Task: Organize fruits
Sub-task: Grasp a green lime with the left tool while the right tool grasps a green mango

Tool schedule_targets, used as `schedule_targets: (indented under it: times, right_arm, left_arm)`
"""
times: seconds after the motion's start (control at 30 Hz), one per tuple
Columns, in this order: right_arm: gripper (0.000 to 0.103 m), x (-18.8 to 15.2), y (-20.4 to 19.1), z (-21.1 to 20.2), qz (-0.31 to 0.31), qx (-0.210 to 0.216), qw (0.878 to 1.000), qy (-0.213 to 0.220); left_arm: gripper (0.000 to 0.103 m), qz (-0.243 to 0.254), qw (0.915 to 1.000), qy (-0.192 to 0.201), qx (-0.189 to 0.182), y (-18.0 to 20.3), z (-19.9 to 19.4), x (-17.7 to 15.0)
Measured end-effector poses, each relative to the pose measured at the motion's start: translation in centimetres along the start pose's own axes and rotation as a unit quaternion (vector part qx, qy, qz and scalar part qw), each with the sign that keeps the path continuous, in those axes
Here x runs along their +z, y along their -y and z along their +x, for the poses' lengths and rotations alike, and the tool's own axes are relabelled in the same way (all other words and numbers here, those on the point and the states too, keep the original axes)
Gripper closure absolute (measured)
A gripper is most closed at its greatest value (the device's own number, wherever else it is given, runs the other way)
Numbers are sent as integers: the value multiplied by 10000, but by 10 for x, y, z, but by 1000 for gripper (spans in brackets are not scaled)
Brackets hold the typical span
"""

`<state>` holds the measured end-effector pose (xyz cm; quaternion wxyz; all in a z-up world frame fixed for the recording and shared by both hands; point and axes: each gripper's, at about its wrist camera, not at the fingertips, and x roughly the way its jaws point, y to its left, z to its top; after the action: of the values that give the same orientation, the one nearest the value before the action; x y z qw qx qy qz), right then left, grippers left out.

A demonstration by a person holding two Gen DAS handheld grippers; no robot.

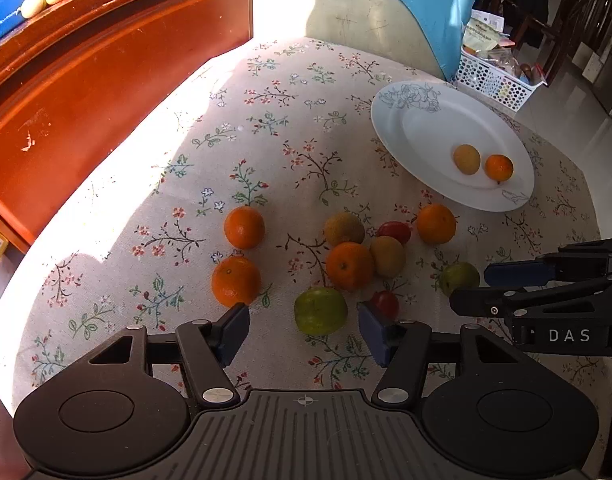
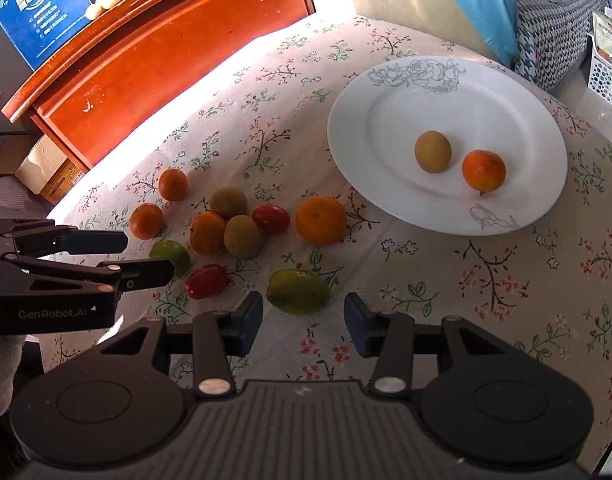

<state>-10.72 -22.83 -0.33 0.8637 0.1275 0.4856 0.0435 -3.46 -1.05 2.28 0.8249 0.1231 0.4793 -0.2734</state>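
Note:
A white plate (image 1: 390, 120) (image 2: 346, 128) holds a kiwi (image 2: 432, 151) and a small orange (image 2: 483, 170). Several oranges, kiwis, red tomatoes and two green fruits lie loose on the floral tablecloth. My left gripper (image 1: 303, 330) is open and empty, just short of a green fruit (image 1: 320, 310), with an orange (image 1: 235, 280) by its left finger and a tomato (image 1: 385, 303) by its right. My right gripper (image 2: 303, 322) is open and empty, just short of the other green fruit (image 2: 297, 290). Each gripper shows in the other's view, the right one (image 1: 478, 288) and the left one (image 2: 145, 254).
A red-brown wooden cabinet (image 1: 105, 80) stands along the table's left side. A blue cloth (image 1: 442, 12) and a white perforated basket (image 1: 494, 80) are beyond the plate. The round table's edge curves on the right (image 2: 610, 216).

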Motion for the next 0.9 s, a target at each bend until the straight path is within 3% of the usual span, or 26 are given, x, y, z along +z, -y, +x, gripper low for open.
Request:
schedule_targets:
  times: [0.37,0.6,0.73,0.9]
  right_arm:
    - [58,0,-2,5,-88,-35,10000,27]
    - [61,1,-2,7,-84,-49,9999,75]
    - [67,1,-3,7,-97,-32,9999,103]
    - [67,0,-4,7,-122,-33,9998,127]
  left_arm:
    - [51,-40,9999,-64,-66,0,14,-4]
    - [61,-34,10000,-26,12,3,18,-5]
    - [73,-5,10000,20,34,4,17,-5]
    - [73,-74,10000,51,16,3,16,-6]
